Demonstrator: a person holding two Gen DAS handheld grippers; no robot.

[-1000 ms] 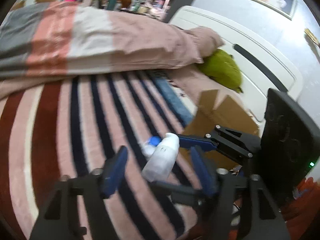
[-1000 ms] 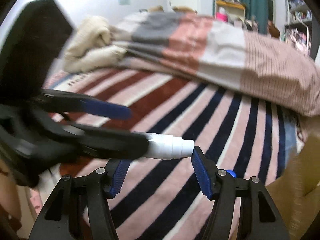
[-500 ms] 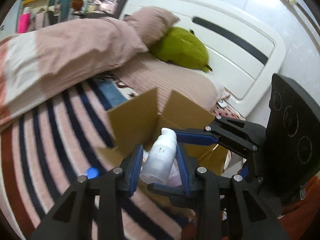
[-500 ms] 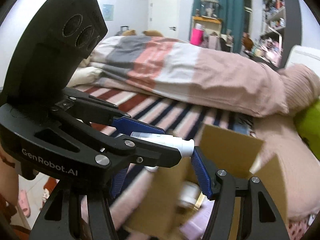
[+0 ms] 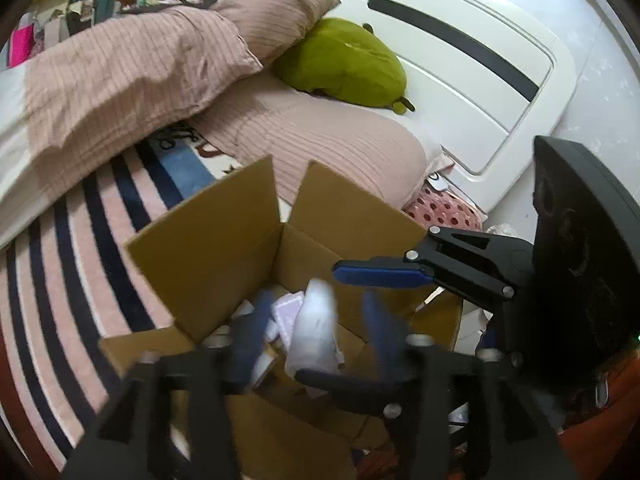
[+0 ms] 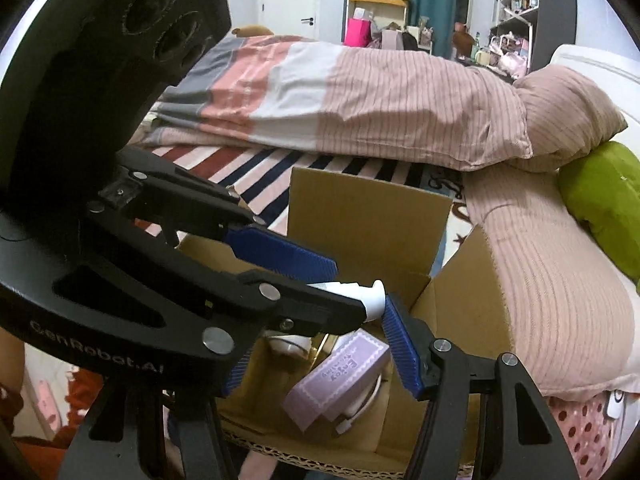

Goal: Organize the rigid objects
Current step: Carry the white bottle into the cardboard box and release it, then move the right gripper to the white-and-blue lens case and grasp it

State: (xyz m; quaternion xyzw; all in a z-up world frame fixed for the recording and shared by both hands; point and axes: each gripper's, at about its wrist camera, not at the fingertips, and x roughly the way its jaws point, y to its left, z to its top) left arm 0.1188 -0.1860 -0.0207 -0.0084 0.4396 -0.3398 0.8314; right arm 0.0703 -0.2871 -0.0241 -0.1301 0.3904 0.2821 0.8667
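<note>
The striped bed [image 5: 72, 240] and pink duvet [image 6: 380, 96] were seen around the open cardboard box [image 5: 208, 248], over which both tools were held. The drop-off step was judged in hand. The left gripper [image 5: 316, 332] had just been opening, blurred, with the white bottle [image 5: 316, 328] loose between its pads. The right gripper [image 6: 320, 344] stood half open; whether it pressed the bottle's tip could not be told. A lilac carton [image 6: 340, 372] lay inside. Next, both tools would need lifting clear of the upright flaps.
</note>
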